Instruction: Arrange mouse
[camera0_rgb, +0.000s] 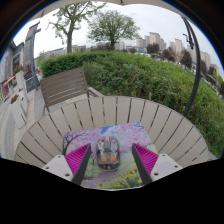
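A dark mouse (107, 150) with a patterned top sits on a colourful mouse pad (112, 178) printed in pink, purple and yellow flowers. The pad lies on a round table of pale wooden slats (150, 115). My gripper (110, 163) is open. Its magenta pads (76, 158) stand on either side of the mouse, with a gap at each side. The mouse rests on the pad between the fingers.
A wooden bench (65, 88) stands beyond the table on the left. A green hedge (150, 72) runs behind the table, with trees (110, 25) and buildings farther off. Bare table slats lie ahead of the mouse pad.
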